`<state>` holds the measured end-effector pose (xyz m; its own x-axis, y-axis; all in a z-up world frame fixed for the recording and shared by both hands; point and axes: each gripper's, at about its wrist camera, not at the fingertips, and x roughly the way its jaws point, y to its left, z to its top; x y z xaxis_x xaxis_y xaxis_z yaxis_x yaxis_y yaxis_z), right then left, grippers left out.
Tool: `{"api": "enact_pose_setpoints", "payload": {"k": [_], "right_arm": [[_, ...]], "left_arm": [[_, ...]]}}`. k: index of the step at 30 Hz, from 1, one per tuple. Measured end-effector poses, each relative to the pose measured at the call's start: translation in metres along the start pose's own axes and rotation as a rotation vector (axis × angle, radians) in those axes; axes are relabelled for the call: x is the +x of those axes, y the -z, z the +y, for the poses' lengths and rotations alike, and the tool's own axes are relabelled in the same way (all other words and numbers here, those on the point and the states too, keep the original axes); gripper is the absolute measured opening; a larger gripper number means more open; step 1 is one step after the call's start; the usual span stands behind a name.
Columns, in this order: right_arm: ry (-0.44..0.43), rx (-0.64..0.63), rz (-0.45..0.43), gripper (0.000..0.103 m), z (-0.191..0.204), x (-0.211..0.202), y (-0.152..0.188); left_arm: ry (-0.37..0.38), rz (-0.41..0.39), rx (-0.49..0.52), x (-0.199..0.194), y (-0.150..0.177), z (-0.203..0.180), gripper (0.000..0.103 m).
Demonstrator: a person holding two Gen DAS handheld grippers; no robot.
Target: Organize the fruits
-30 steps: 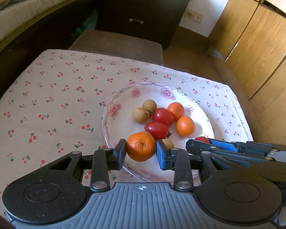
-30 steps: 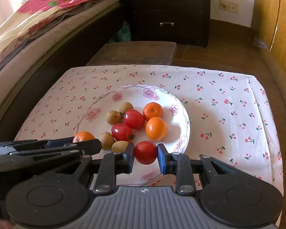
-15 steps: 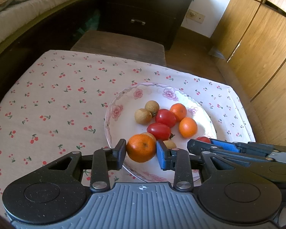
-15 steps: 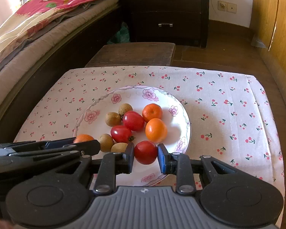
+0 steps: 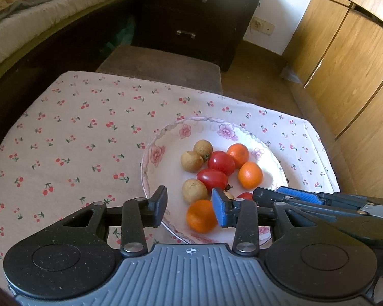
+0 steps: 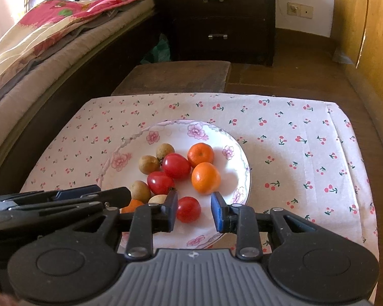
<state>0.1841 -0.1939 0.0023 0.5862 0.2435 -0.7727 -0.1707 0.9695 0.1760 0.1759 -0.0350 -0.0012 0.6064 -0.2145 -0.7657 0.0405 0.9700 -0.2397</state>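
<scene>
A white floral plate (image 5: 163, 137) (image 6: 232, 142) on the cherry-print cloth holds tangerines, red tomatoes and brown longans. My left gripper (image 5: 190, 207) is open over the plate's near rim; a tangerine (image 5: 200, 216) lies on the plate between its fingers, close to the blue right pad. My right gripper (image 6: 194, 210) is open; a red tomato (image 6: 189, 209) lies on the plate between its fingers, near the left one. Each gripper shows at the edge of the other's view.
The cherry-print cloth (image 5: 71, 137) covers a small table. Beyond it stand a brown stool (image 6: 181, 77), a dark drawer chest (image 6: 222, 23), a bed at the left (image 6: 51, 38) and wooden cupboard doors at the right (image 5: 349, 71).
Both grippers have opened. The tangerine left the left gripper's hold and lies on the plate; the tomato left the right gripper's hold and lies on the plate.
</scene>
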Motion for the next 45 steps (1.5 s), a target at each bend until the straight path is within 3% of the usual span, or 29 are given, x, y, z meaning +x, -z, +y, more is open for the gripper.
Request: {"api": "enact_pose_setpoints", "payload": {"k": [13,18,32,34,36,39,45], "right_arm": [[0.019,0.007,-0.023,0.038,0.002,-0.039,0.021],[0.013,0.035,-0.024,0.038,0.000,-0.054,0.038],[-0.009,0.053,-0.059,0.040,0.006,-0.097,0.076],[-0.014,0.055,-0.064,0.040,0.008,-0.102,0.080],[-0.020,0.053,-0.069,0.041,0.011,-0.106,0.084],[-0.032,0.049,-0.074,0.042,0.015,-0.113,0.090],[-0.020,0.044,-0.086,0.043,0.019,-0.126,0.103]], "left_arm": [[-0.035,-0.053,0.058,-0.030,0.018,-0.003,0.068],[-0.090,-0.081,0.097,-0.044,0.034,-0.008,0.082],[-0.163,-0.165,0.155,-0.083,0.071,-0.010,0.087],[-0.175,-0.182,0.155,-0.090,0.075,-0.008,0.090],[-0.202,-0.209,0.171,-0.097,0.079,-0.009,0.103],[-0.263,-0.266,0.224,-0.109,0.087,-0.016,0.103],[-0.234,-0.250,0.214,-0.116,0.100,-0.017,0.103]]}}
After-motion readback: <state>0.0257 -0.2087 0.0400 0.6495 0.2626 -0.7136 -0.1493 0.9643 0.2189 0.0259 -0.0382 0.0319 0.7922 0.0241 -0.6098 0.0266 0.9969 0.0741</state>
